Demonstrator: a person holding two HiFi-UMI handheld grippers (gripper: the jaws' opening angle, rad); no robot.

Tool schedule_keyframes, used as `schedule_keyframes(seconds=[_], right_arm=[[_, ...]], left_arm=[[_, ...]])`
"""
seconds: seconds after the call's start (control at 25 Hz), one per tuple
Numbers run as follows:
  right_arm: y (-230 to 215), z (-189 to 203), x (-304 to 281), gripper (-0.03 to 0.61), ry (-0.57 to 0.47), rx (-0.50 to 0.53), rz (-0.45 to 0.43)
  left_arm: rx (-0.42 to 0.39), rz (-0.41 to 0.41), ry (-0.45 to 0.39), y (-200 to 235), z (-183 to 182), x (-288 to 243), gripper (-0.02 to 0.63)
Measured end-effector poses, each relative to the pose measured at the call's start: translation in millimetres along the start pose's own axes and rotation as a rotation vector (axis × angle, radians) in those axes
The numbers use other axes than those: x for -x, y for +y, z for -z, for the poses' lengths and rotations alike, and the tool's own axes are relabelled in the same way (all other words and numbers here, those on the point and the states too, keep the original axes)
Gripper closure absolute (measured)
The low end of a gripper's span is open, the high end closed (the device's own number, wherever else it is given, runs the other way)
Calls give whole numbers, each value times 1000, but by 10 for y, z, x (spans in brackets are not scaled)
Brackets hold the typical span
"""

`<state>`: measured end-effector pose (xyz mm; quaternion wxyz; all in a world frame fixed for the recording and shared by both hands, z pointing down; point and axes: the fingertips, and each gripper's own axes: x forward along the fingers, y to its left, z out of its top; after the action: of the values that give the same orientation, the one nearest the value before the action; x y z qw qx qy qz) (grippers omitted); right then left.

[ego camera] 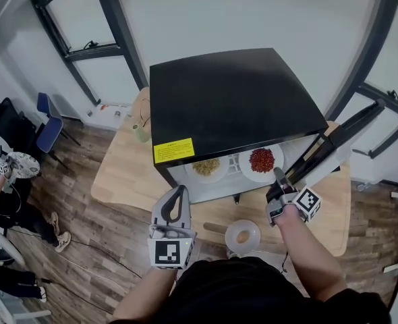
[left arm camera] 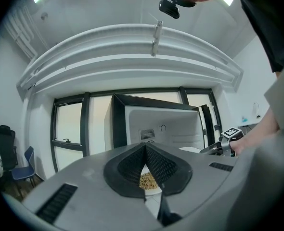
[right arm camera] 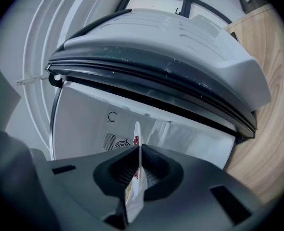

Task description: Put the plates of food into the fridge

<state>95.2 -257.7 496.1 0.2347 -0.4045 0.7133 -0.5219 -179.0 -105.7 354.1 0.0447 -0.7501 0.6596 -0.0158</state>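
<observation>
Inside the fridge (ego camera: pixel 233 100), we see the red plate (ego camera: pixel 261 160) at the right and the yellow plate (ego camera: pixel 206 167) just beside it at the left, both under the front edge of the black top. Only the head view gives us the two together, along with a third plate (ego camera: pixel 243 236) out on the table (ego camera: pixel 118 174) in front. The right gripper view shows the red plate edge-on with the vent in the fridge's back wall beyond it and the open door (right arm camera: pixel 171 57) arching overhead. The left gripper view shows only the yellow plate, small and farther off, below its jaw tips. The right gripper (ego camera: pixel 280 179) reaches in level and pinches the rim of the red plate, jaws closed tight on it. The left gripper (ego camera: pixel 180 193) sits short of the fridge opening with its jaws pressed together and nothing between them. The table is pale wood, and the fridge stands on it with its door swung out to the right and a yellow label (ego camera: pixel 174 150) on the front left corner. Around it we see dark wood flooring (ego camera: pixel 77 201), white walls, black-framed windows (ego camera: pixel 94 39), a blue chair (ego camera: pixel 48 128) and a person seated at the far left (ego camera: pixel 3 201).
</observation>
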Motion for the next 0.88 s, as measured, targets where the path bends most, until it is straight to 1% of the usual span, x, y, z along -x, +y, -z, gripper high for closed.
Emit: schedule_keyframes(seconds=[0.08, 0.16, 0.32, 0.44, 0.56, 0.68, 0.8, 0.88], right_arm=[[-8, 3, -84, 546, 0, -3, 23], [-7, 6, -162, 546, 0, -5, 36], [49, 28, -316, 546, 26, 35, 31], [108, 32, -407, 546, 50, 112, 31], [123, -4, -467, 545, 51, 192, 67], [167, -64, -526, 545, 48, 302, 83], [176, -90, -588, 538, 74, 414, 131], [162, -84, -613, 521, 100, 494, 173]], left_arm=[[-12, -12, 3, 55, 25, 11, 609], [-8, -23, 10, 93, 34, 17, 609], [15, -37, 7, 124, -7, 3, 609], [3, -42, 16, 140, 5, 2, 609], [-25, -49, 22, 166, -6, 5, 609], [-30, -54, 19, 148, -59, 0, 609], [-25, -67, 9, 157, -104, 11, 609], [-30, -74, 9, 176, -124, 26, 609]])
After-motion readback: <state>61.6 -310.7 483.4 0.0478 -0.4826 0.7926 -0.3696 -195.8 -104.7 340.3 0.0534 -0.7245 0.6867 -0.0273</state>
